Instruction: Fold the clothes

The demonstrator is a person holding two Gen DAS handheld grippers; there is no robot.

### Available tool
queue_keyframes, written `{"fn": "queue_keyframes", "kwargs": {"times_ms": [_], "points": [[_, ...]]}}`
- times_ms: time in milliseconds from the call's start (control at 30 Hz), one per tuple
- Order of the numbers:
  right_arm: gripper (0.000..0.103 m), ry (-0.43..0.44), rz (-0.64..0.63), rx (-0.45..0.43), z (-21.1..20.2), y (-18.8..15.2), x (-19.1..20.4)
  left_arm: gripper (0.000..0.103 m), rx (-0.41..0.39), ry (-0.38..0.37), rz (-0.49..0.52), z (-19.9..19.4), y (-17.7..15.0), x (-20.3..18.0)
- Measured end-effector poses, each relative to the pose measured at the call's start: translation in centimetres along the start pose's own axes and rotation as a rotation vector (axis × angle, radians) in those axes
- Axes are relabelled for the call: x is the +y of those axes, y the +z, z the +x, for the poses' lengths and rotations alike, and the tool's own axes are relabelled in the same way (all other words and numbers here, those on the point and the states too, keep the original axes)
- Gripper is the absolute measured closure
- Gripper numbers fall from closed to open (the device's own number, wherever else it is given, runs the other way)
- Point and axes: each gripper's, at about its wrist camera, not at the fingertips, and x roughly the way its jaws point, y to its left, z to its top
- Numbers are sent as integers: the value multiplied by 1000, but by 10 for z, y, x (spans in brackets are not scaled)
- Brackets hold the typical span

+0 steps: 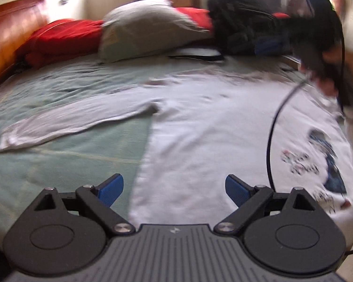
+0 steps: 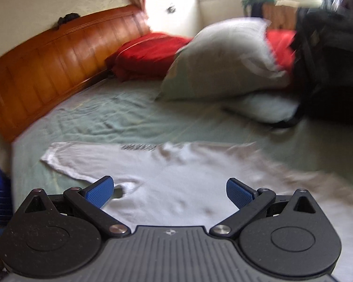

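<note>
- Bedroom with a pale green bed sheet (image 1: 70, 164) as the surface; a glossy orange-brown wooden headboard (image 2: 47, 63) stands along the left.
- Folded red blanket (image 2: 148, 54) lies at the headboard end, with a large grey-white pillow (image 2: 223, 63) leaning just beside it.
- White long-sleeved shirt (image 1: 200, 129) lies spread flat on the sheet, one sleeve stretched out to the left, a blue printed picture near its right edge.
- Left hand-held gripper (image 1: 174, 189) hovers over the shirt's left edge, blue pads apart, holding nothing.
- Right hand-held gripper (image 2: 169, 191) hangs above the shirt near the armpit, blue pads likewise spread, empty.
- Black bag (image 2: 329, 58) sits at far right.
</note>
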Motion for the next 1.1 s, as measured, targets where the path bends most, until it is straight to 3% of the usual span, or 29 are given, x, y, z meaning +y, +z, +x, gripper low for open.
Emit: {"fn": "queue_keyframes", "kwargs": {"times_ms": [200,300,500,667,800,900,1100], "points": [[0,-169,-63,88,-47,-40,-5,10,-10,-102,18,37,-14,-25],[0,-229,-61,160,-55,-81,-11,9,45,-82,26,51,-31,-31],[0,-257,-17,254,-61,-164,-2,3,1,-47,44,32,-62,-38],[0,-346,-92,179,-82,-207,25,3,-10,-20,31,19,-74,-40],[0,-349,23,160,-107,-232,25,3,-42,-12,63,4,-66,-45],[0,-359,33,134,-123,-252,34,3,-86,-21,108,-5,-50,-53],[0,-361,82,93,-137,-273,37,3,-96,-89,142,12,-25,-82]]}}
